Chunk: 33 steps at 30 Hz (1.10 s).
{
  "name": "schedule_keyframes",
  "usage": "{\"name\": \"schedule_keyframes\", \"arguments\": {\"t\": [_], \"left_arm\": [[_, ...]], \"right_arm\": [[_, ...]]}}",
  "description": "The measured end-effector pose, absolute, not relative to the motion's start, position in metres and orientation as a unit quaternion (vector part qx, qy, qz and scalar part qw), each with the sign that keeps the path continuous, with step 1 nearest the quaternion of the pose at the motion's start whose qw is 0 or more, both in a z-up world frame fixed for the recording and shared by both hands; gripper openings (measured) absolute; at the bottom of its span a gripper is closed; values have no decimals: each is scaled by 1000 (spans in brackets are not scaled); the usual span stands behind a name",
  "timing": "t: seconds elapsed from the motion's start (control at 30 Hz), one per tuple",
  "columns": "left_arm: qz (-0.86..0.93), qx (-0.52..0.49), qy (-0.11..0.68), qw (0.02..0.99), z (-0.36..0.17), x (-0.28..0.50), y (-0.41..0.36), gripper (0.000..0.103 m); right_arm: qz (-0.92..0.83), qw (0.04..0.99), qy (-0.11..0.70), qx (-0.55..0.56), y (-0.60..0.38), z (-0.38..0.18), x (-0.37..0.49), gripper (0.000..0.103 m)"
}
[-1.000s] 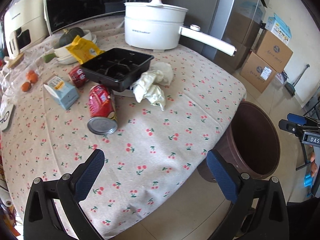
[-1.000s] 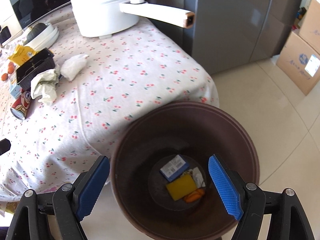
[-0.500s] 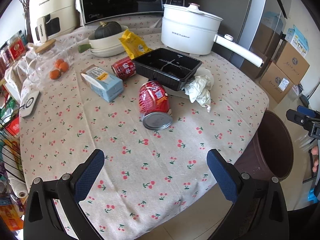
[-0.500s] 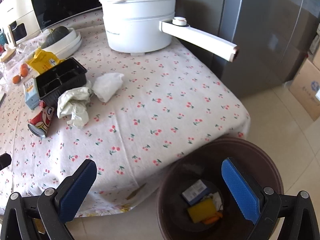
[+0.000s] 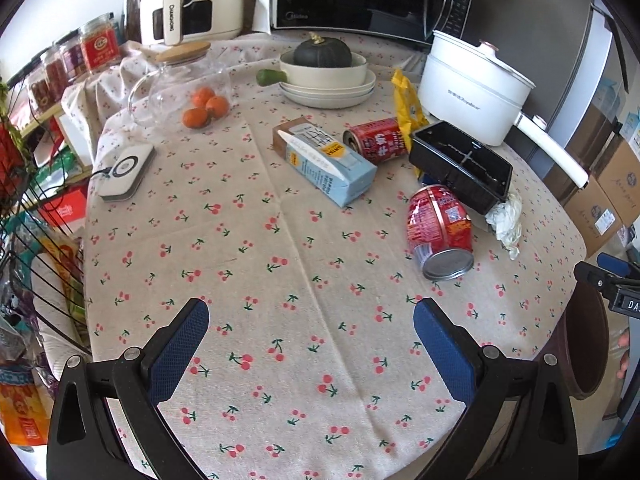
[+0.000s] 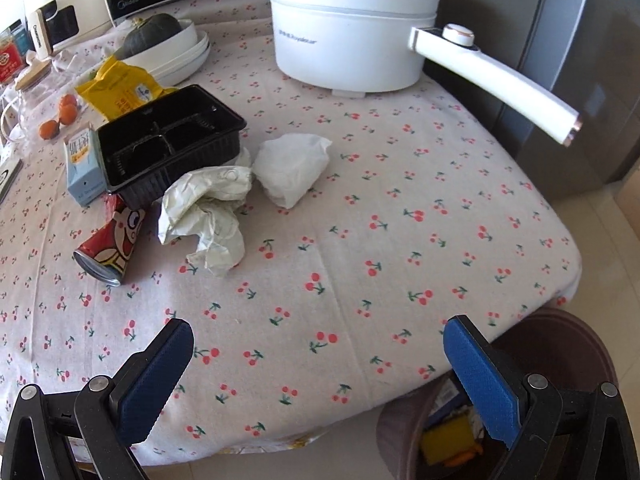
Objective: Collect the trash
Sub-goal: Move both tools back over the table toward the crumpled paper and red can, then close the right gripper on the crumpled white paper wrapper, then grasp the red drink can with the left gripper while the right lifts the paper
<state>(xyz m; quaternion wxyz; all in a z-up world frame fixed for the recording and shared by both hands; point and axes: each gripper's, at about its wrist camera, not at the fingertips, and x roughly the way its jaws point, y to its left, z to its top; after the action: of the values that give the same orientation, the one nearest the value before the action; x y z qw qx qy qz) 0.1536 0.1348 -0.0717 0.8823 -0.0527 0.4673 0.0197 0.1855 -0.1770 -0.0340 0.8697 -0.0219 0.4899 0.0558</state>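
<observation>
Trash lies on the cherry-print table: a red can (image 5: 439, 228) on its side, also in the right wrist view (image 6: 112, 240); a second red can (image 5: 378, 139); a blue milk carton (image 5: 324, 160); a black plastic tray (image 5: 460, 166) (image 6: 172, 140); a yellow wrapper (image 5: 406, 110); crumpled paper (image 6: 208, 212); a white tissue (image 6: 292, 168). The brown bin (image 6: 560, 360) stands below the table edge and holds some trash. My left gripper (image 5: 312, 336) is open and empty above the near table. My right gripper (image 6: 318, 364) is open and empty at the table edge.
A white electric pot (image 6: 352, 28) with a long handle (image 6: 500, 80) juts over the table edge. A bowl with a squash (image 5: 324, 64), a glass jar with oranges (image 5: 184, 88), a white charger (image 5: 126, 170), a microwave and an air fryer stand behind. Cardboard boxes (image 5: 608, 184) sit on the floor.
Both grippers swung left and up from the bin toward the table. The left view now takes in the whole table; the right view left the bin's inside for the paper and tray.
</observation>
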Motion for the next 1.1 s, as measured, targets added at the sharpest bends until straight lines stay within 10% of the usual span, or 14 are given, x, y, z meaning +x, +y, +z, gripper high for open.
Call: {"name": "schedule_keyframes", "arguments": {"t": [0.5,0.83,1.1], "left_arm": [[28,-76,485,871,-81,162,148,103],[15,-53,508,859,-86,169,134,103],[-27,-47,527,848,-92,180,103,103]], "right_arm": [[103,865,492,-16,-113,-71,246,100],[107,852,512,18,-122,-90,260,49],[128,846,516,45,-146,-75,242,34]]}}
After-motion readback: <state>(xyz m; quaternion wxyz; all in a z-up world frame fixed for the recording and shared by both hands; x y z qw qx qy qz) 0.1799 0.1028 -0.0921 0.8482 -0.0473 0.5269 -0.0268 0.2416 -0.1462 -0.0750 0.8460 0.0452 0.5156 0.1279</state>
